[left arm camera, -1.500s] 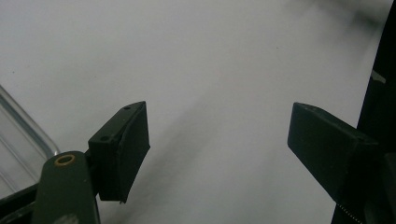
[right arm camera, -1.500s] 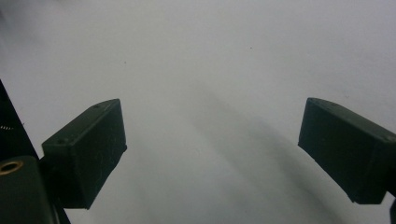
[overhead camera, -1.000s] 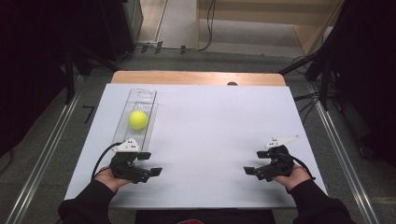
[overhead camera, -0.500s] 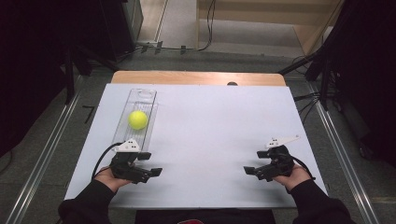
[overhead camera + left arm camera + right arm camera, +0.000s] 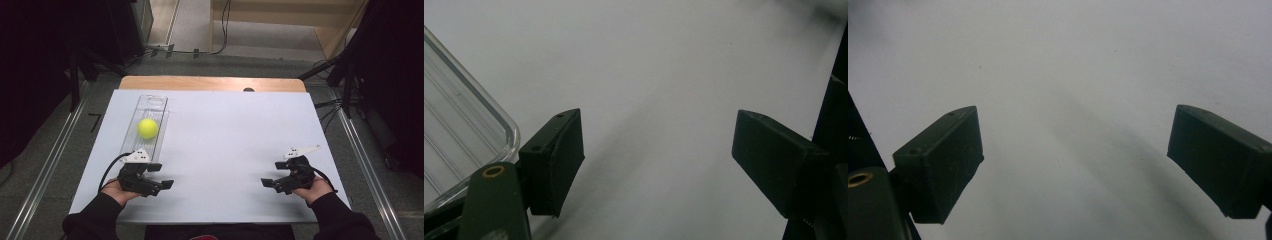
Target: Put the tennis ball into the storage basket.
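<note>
High view: the yellow ball (image 5: pixel 148 128) is seen in the clear tray (image 5: pixel 159 102), at twelve o'clock from the left gripper (image 5: pixel 159 183). Left gripper view: fingers (image 5: pixel 555 159) parted, empty; a straight reach is advised. Right gripper view: fingers (image 5: pixel 943 157) spread, nothing held above the bench (image 5: pixel 1073 65).

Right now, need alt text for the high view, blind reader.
A person's two hands rest on a white table, each holding a black gripper with nothing in it: the left gripper sits just below a clear plastic tray containing a yellow-green ball, the right gripper lies near the table's right edge.
</note>
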{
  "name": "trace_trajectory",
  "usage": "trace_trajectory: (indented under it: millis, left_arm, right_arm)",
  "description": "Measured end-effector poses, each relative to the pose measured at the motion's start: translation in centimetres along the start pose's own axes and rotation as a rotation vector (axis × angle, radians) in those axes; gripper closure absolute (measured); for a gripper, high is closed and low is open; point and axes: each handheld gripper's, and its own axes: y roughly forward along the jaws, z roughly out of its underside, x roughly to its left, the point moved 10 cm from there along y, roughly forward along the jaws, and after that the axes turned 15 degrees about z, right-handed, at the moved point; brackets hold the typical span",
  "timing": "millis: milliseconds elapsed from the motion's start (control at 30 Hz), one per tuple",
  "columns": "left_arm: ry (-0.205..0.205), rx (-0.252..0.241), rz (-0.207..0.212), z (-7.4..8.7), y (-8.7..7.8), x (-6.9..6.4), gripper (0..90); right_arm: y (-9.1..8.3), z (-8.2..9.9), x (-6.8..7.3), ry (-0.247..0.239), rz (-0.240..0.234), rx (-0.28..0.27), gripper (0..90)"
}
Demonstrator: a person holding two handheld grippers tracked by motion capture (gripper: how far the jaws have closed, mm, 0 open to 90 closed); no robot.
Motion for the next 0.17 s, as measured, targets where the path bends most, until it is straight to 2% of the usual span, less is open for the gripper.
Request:
trace_trajectory:
  millis: [167]
  left_arm:
    - [0.000, 0.000, 0.000, 0.00, 0.00, 0.00, 21.7]
  right_arm:
    - [0.00, 0.04, 0.02, 0.000, -0.002, 0.003, 5.7]
